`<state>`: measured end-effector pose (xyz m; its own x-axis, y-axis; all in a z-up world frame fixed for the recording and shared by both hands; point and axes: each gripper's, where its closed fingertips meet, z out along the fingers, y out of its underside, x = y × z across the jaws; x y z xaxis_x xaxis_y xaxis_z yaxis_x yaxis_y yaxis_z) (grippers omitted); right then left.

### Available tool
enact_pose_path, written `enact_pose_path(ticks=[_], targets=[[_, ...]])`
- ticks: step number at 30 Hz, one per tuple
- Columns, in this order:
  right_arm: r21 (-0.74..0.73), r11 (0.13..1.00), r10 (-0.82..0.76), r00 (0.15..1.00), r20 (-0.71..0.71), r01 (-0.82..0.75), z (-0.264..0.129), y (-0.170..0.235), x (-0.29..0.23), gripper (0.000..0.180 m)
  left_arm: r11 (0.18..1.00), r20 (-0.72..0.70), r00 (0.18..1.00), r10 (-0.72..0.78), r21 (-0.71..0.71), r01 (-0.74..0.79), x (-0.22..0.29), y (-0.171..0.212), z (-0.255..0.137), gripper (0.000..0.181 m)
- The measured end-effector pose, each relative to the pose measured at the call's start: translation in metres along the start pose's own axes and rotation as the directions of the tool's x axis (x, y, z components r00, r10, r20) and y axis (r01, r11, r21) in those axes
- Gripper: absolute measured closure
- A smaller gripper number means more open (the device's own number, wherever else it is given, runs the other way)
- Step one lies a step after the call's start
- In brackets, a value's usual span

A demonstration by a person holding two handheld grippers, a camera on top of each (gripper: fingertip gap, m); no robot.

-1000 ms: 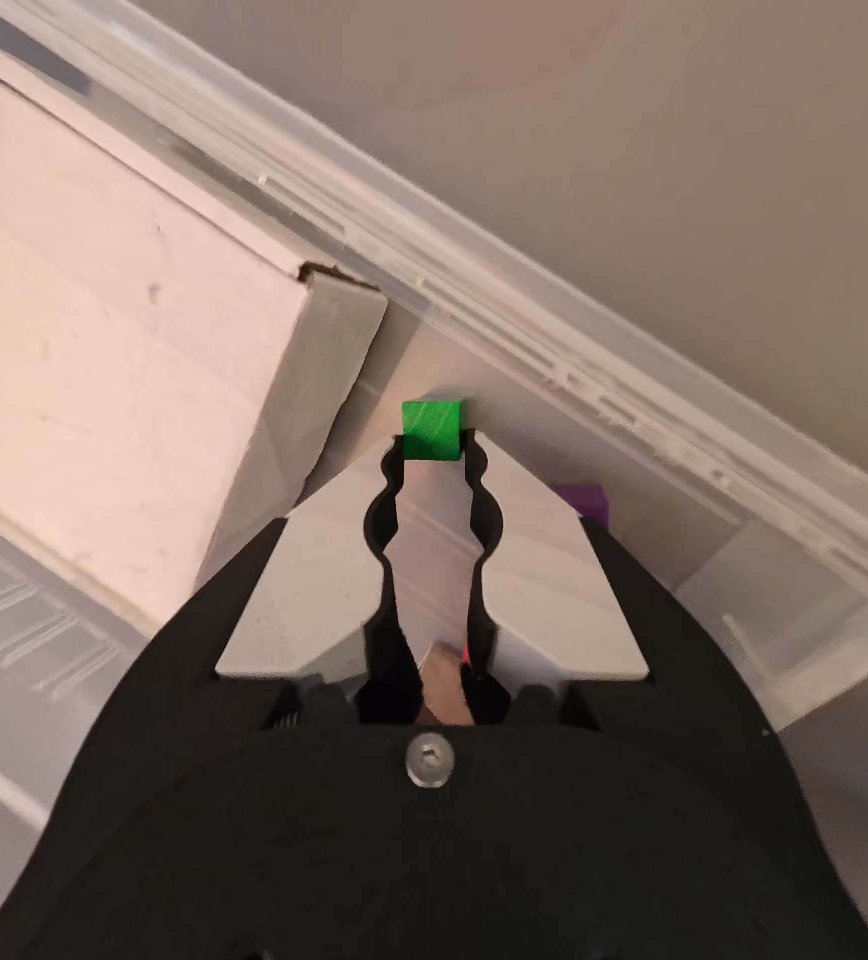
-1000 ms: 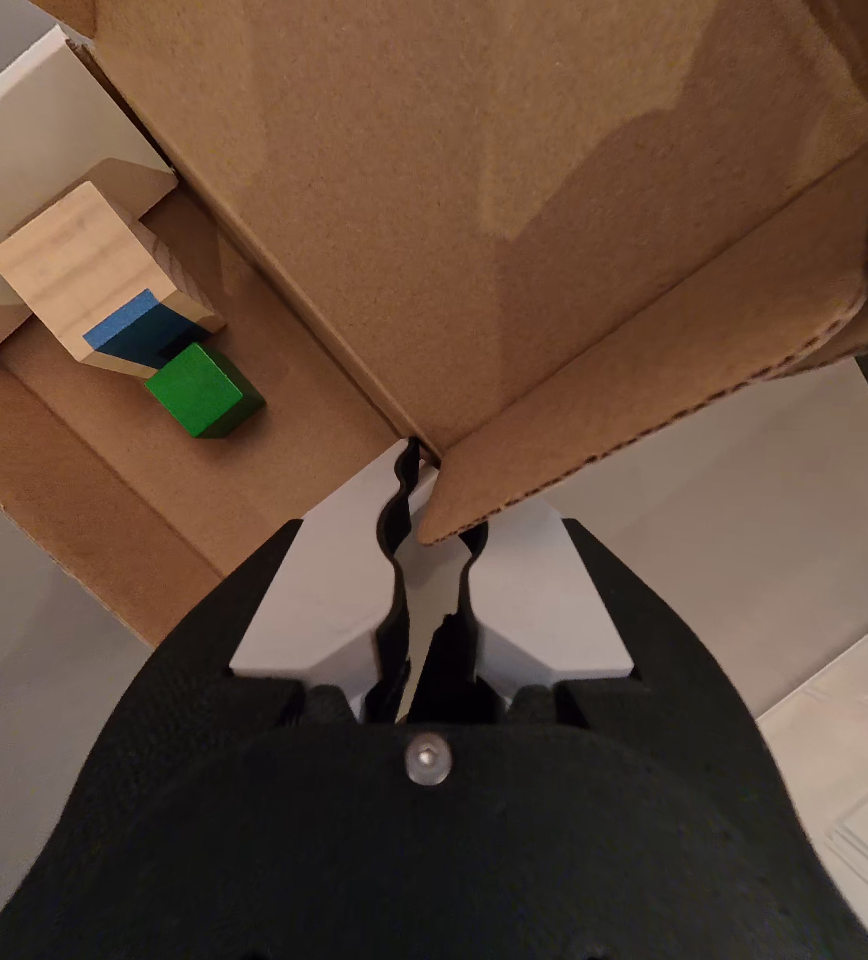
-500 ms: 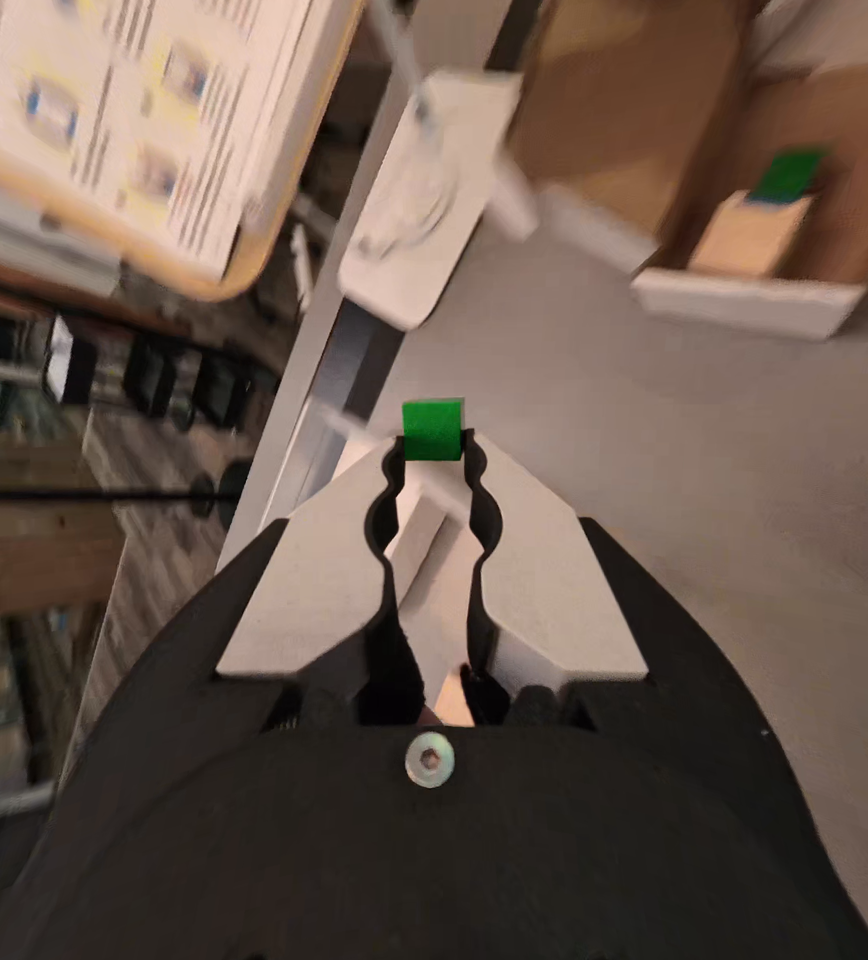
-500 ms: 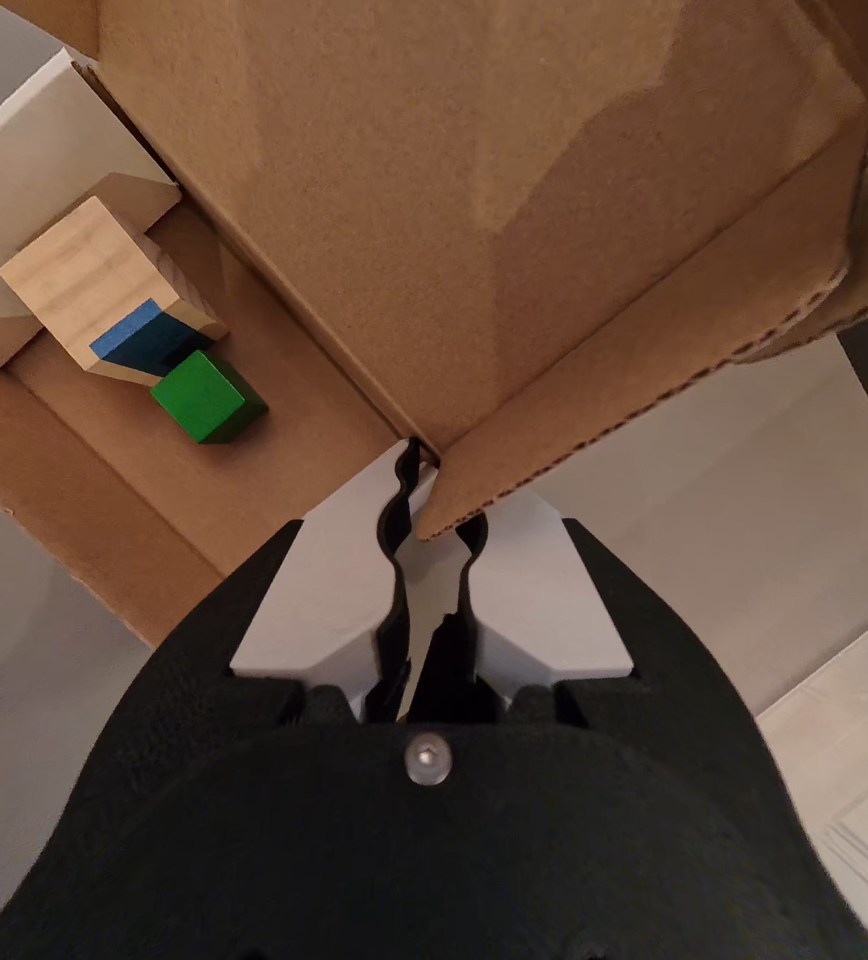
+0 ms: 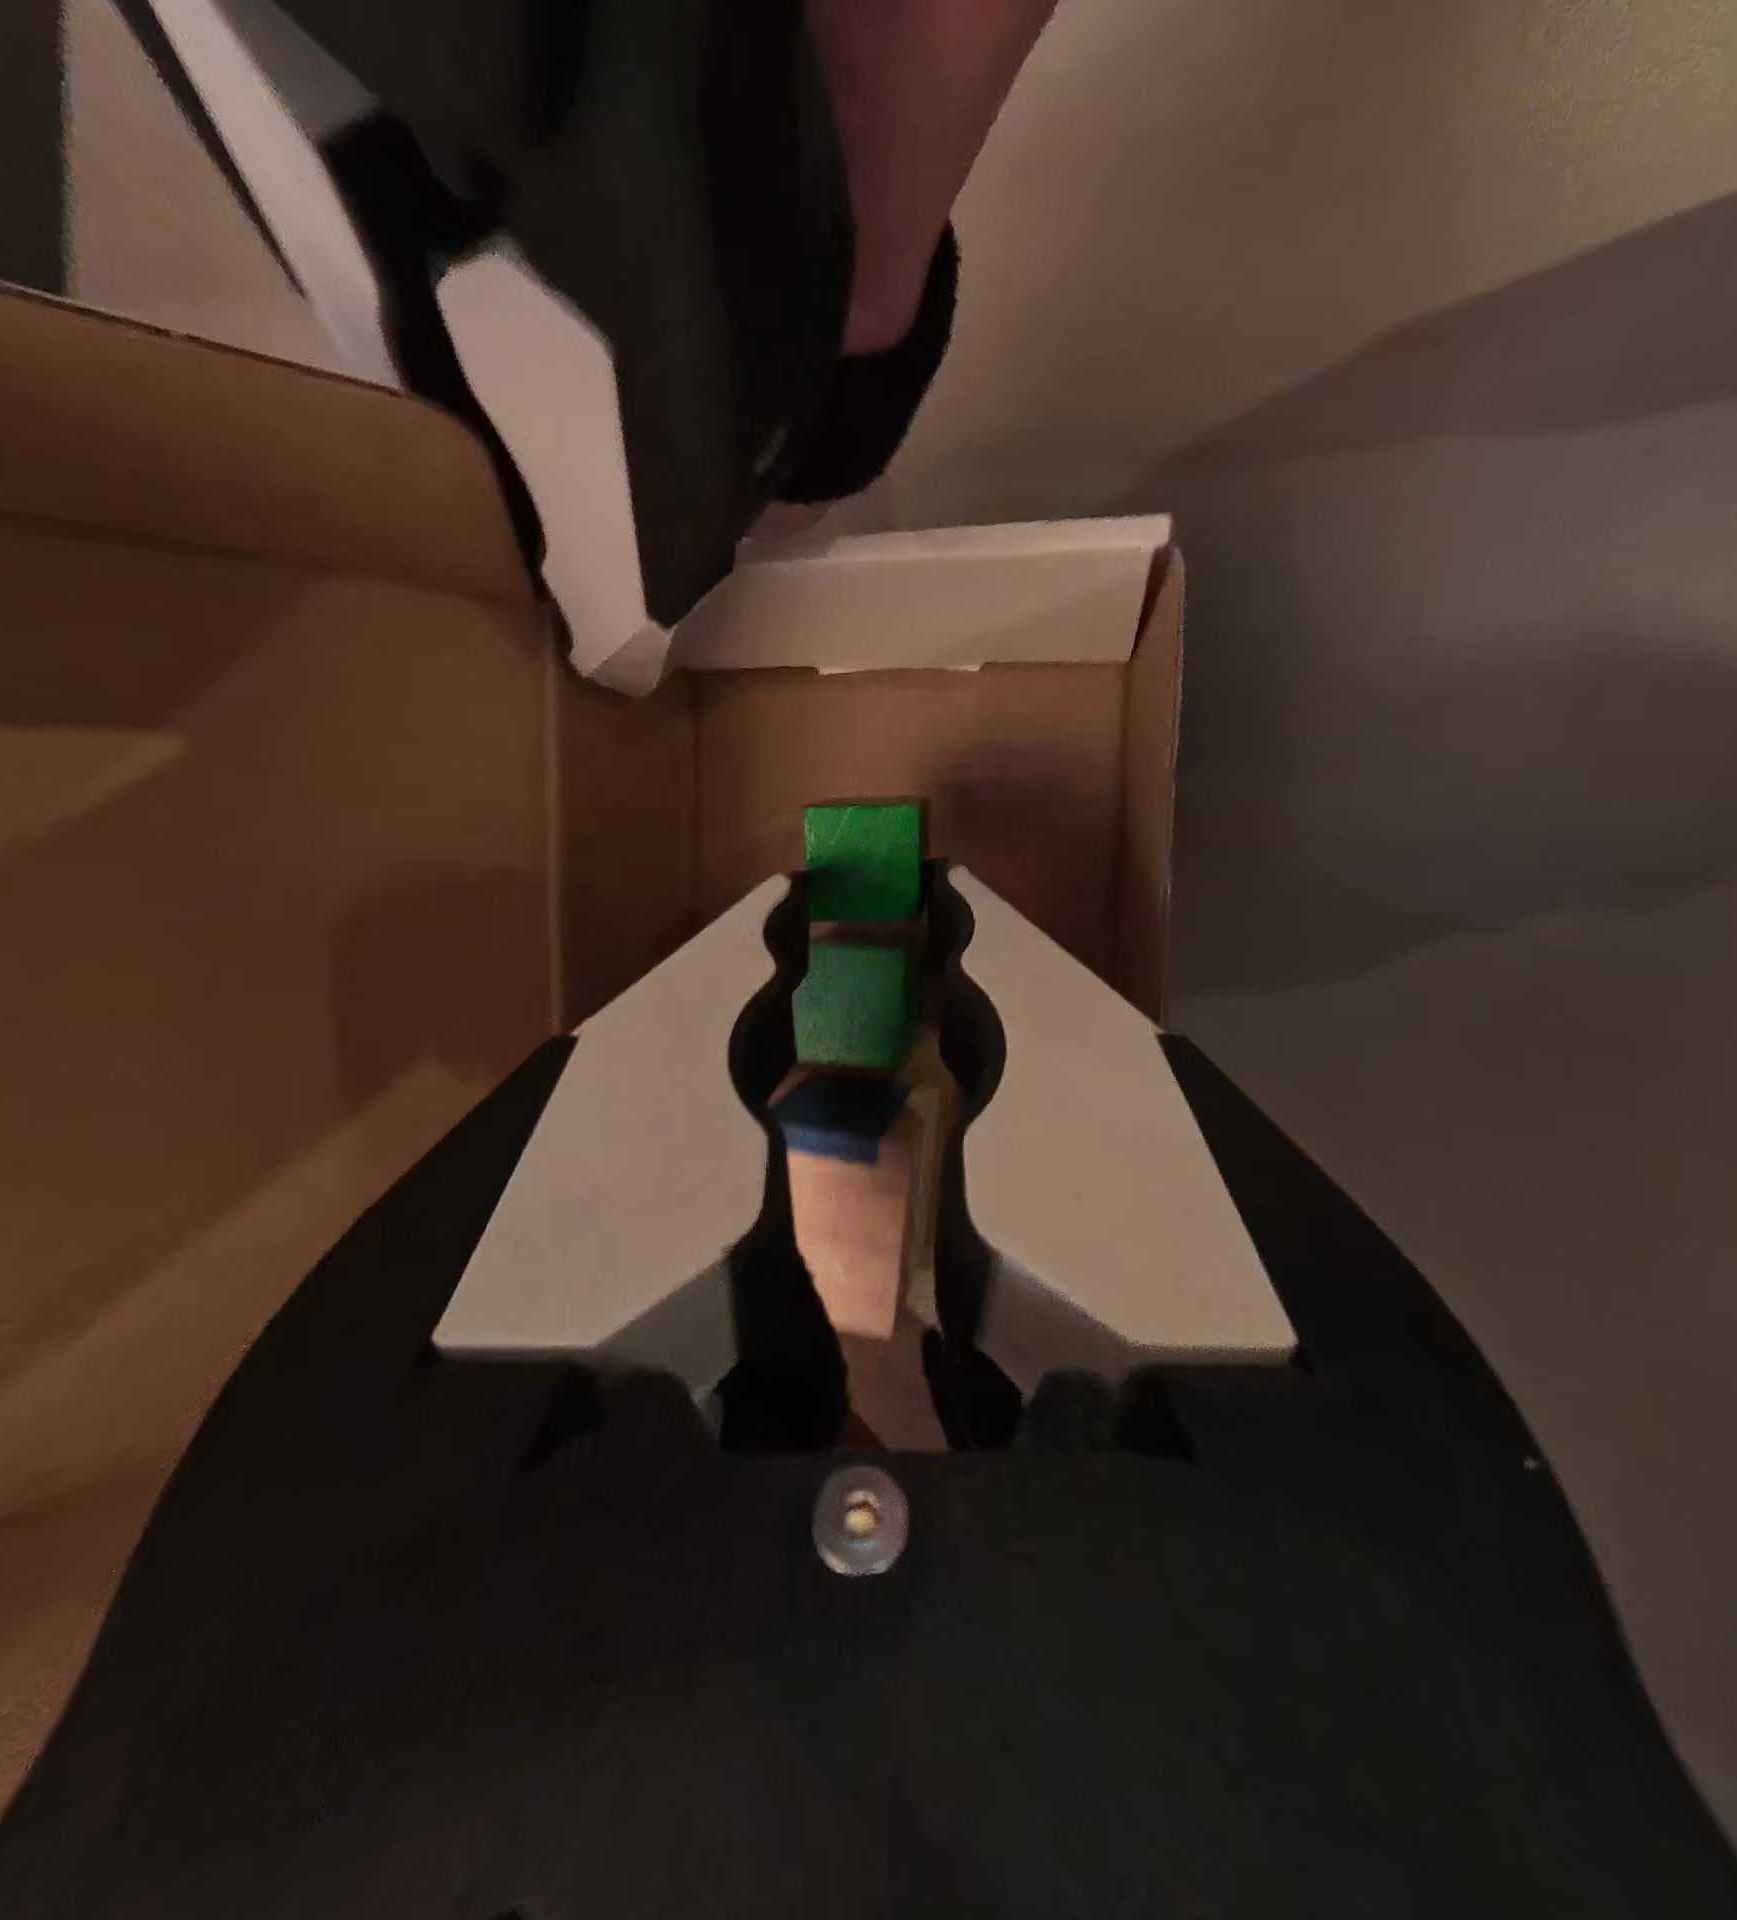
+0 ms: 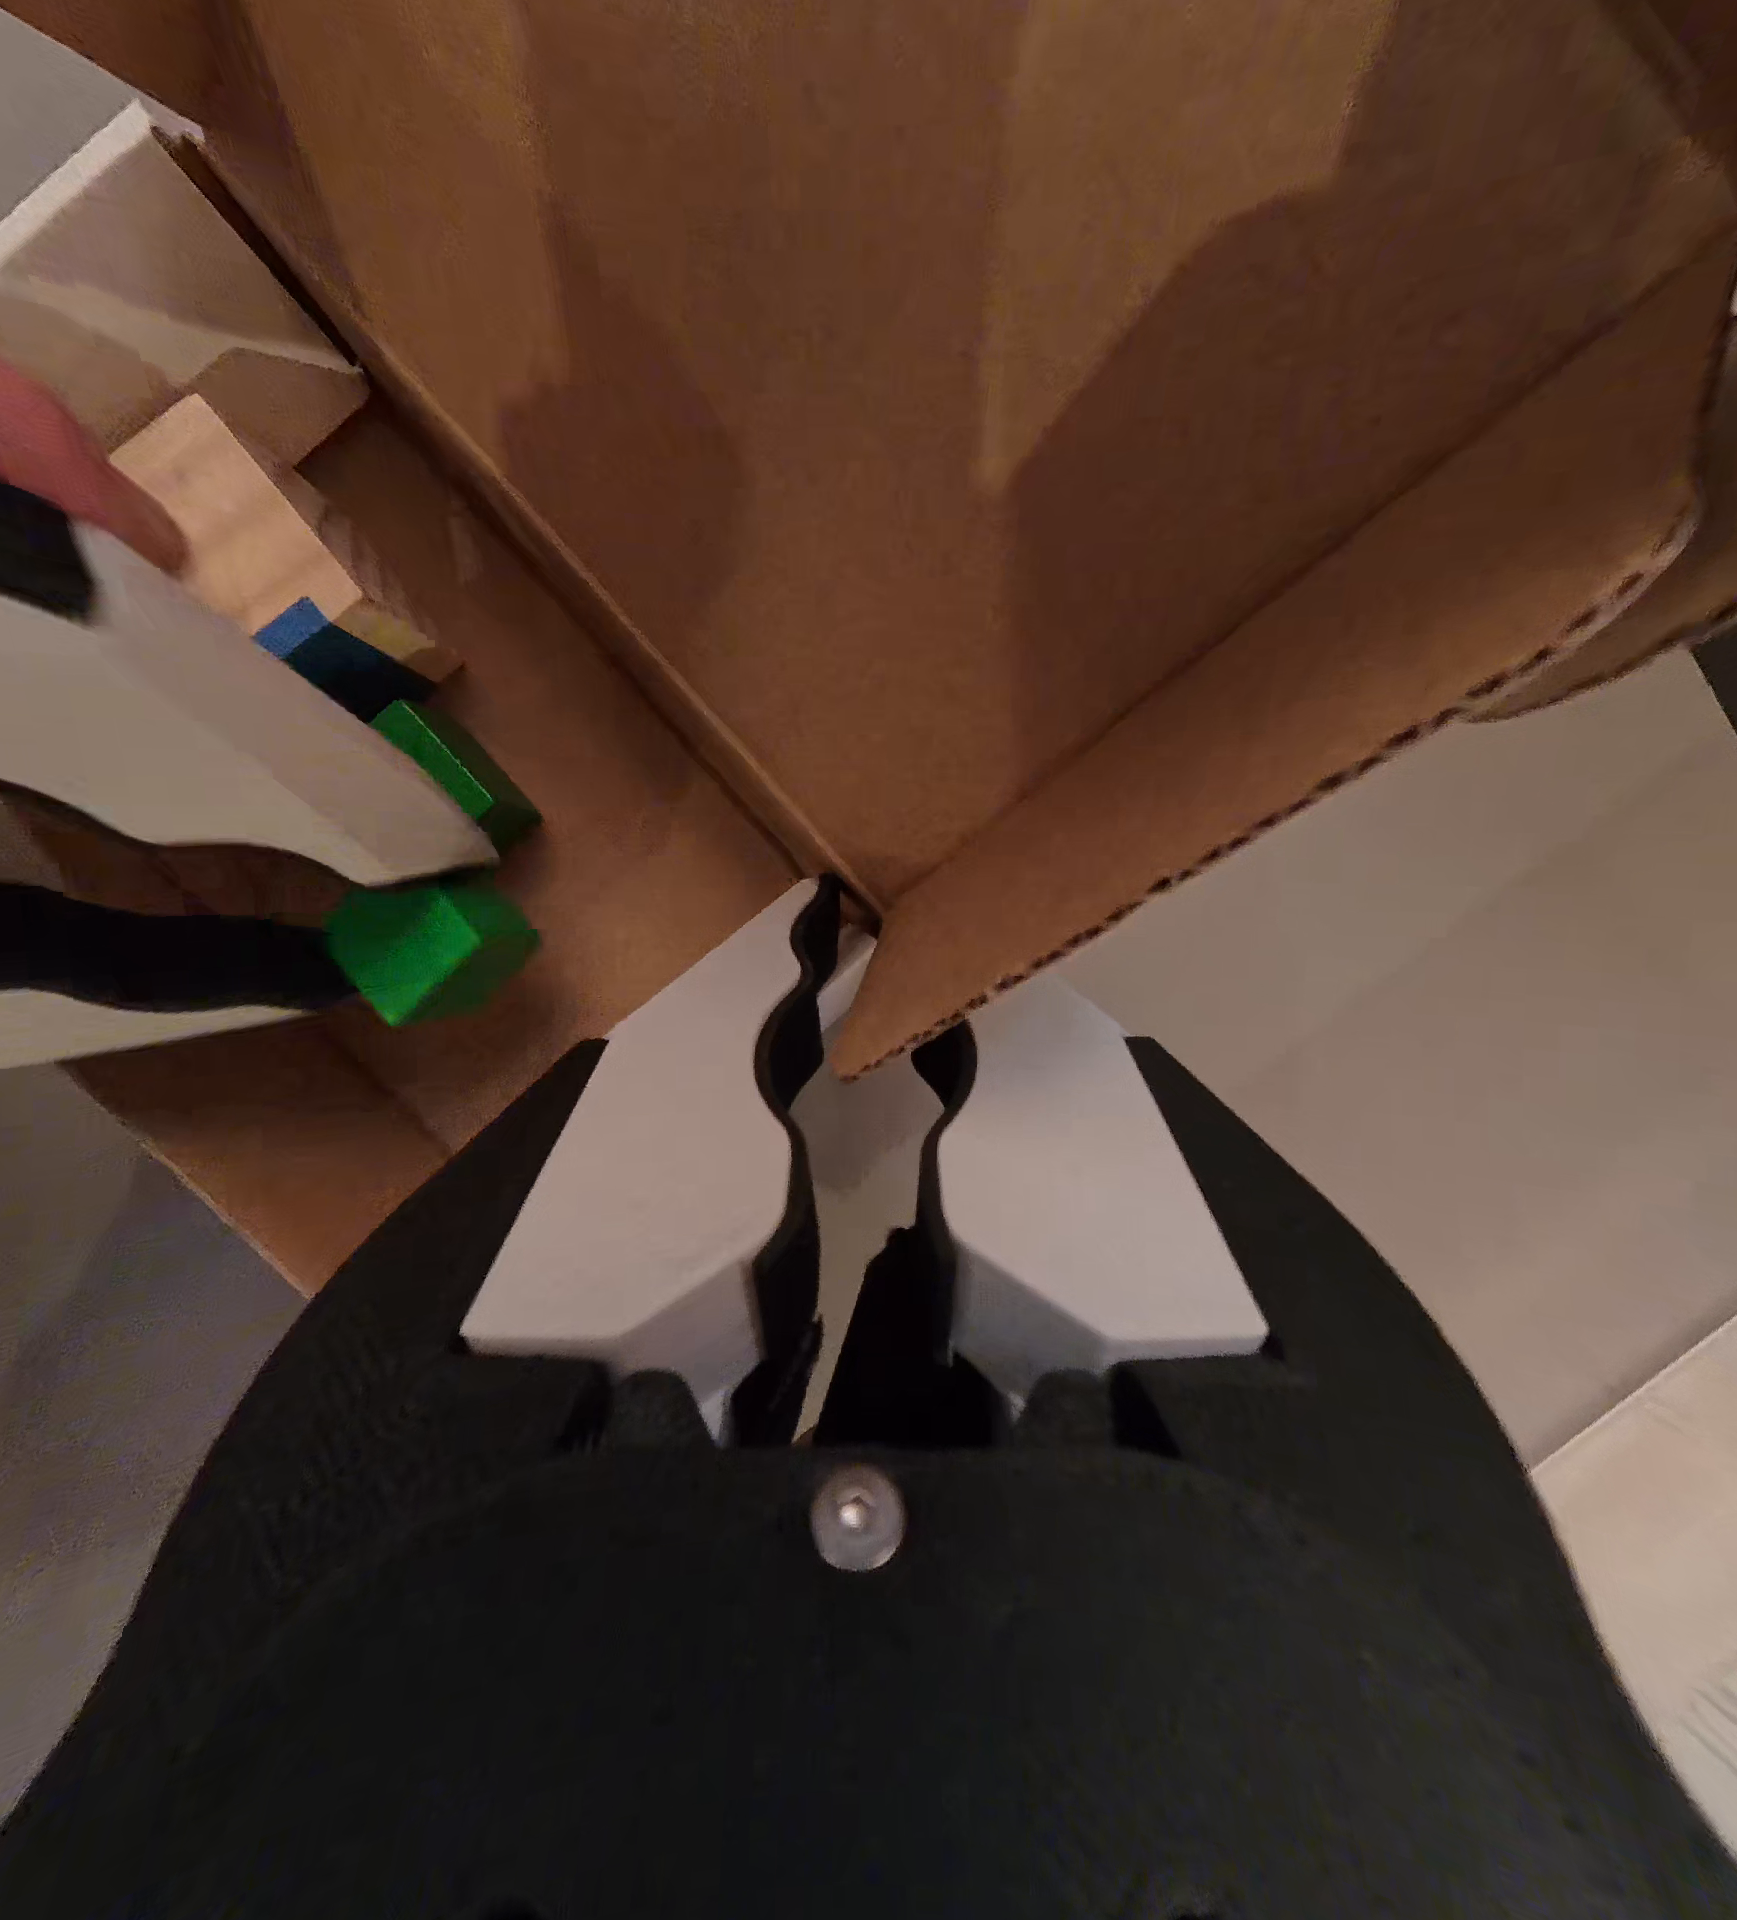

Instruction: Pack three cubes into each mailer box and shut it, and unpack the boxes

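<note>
- The mailer box [image 6: 573, 894] lies open on the pale worktop [image 6: 1363, 1039], its lid [image 6: 895, 416] tipped up — brown walls close round the tray, leaving a narrow lane along the near wall.
- The right gripper [image 6: 848, 935] is narrowed to a slit, pinching the corner where the lid meets its side flap [image 6: 1259, 790].
- The left gripper [image 5: 864, 883] reaches into the tray, clamped on a green cube [image 5: 862, 857] at its tips.
- Beneath it — a second green cube [image 6: 464, 764], a blue cube [image 6: 298, 629] and a bare wooden block [image 6: 230, 509], lined up toward the tray's far corner.
</note>
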<state>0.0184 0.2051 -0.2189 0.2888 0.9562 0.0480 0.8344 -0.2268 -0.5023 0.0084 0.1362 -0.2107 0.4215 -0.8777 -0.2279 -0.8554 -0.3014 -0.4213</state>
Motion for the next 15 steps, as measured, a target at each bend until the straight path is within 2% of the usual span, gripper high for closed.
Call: enact_pose_path(ticks=[1, 7, 9, 12, 15], targets=[[0.002, 1.000, 0.002, 1.000, 0.004, -0.002, 0.000, 0.000, 0.000, 0.171, 1.000, -0.012, 1.000, -0.011, 0.005, 0.011, 0.000, -0.001, 0.005, 0.160], [0.013, 1.000, 0.002, 1.000, 0.013, -0.002, 0.000, -0.001, -0.001, 0.171, 0.998, -0.020, 0.999, -0.036, -0.057, 0.034, -0.002, 0.009, 0.027, 0.159], [0.012, 1.000, -0.001, 1.000, 0.010, 0.001, 0.000, -0.001, -0.002, 0.171, 0.998, -0.031, 0.999, -0.038, -0.045, 0.036, 0.001, 0.009, 0.025, 0.151], [0.012, 1.000, 0.002, 1.000, 0.012, -0.002, 0.000, -0.001, -0.001, 0.171, 0.997, 0.003, 0.999, -0.054, 0.056, 0.054, -0.004, -0.003, 0.004, 0.142], [0.015, 1.000, 0.005, 1.000, 0.014, -0.005, 0.000, -0.001, -0.001, 0.171, 0.977, 0.070, 0.991, -0.113, 0.189, 0.097, -0.014, -0.006, -0.039, 0.137]])
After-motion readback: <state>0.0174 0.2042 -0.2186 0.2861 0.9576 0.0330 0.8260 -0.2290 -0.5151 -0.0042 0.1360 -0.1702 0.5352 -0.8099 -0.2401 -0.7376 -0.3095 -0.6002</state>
